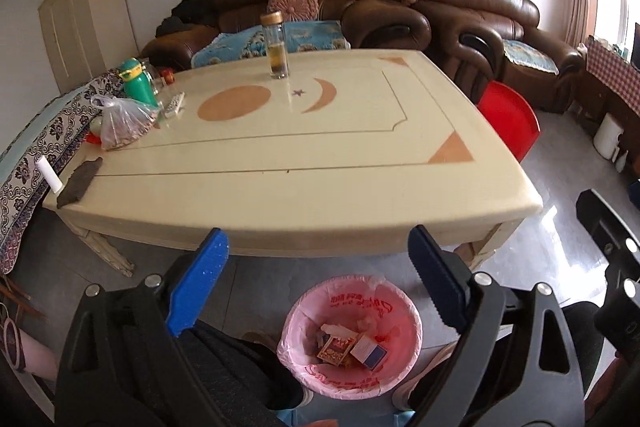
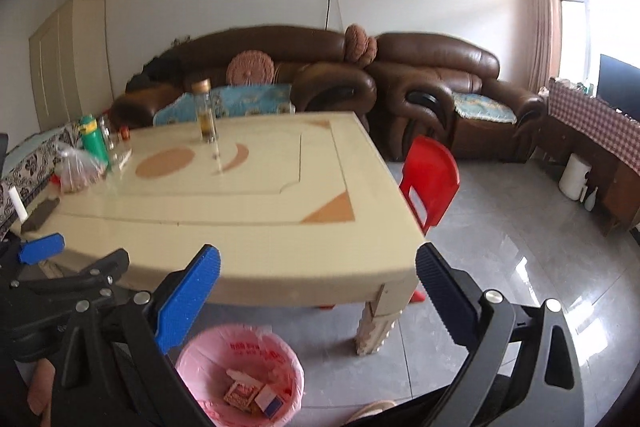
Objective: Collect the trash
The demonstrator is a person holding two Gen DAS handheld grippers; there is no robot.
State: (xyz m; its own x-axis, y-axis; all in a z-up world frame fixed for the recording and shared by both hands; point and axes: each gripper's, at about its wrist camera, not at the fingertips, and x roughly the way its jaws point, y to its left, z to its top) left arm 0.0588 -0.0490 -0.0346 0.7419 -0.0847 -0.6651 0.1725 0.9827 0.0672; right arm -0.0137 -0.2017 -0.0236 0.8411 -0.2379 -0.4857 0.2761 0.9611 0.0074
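Holding state, left gripper point(image 1: 318, 251): the jaws are being kept spread wide; nothing is being pinched or touched by the blue pads.
Holding state, right gripper point(image 2: 318, 267): the jaws are being kept spread wide as well; nothing is lying between them.
Place of the grippers: both are being held above the floor, in front of the near edge of the table point(image 1: 360, 211), and are being pointed downward at a slant.
Trash bin point(image 1: 351, 337): one round bin is standing on the grey floor, lined with a pink bag; in the left wrist view it is being seen below and between the two left fingers, apart from them; in the right wrist view it is lying below the left finger of the right gripper.
Trash inside the bin: two small boxes are being seen, one reddish carton point(image 1: 336, 347) and one white-and-blue box point(image 1: 370, 351), touching each other; some pale scraps are lying behind them, and their number cannot be told.
On the table: one glass bottle point(image 1: 276, 47) with a gold cap is standing upright near the far edge; one green bottle point(image 1: 138, 83), one clear plastic bag point(image 1: 124, 125) and one remote control point(image 1: 174, 105) are being kept at the left side.
Beside the table: one red chair point(image 2: 430, 179) is standing at the right corner.
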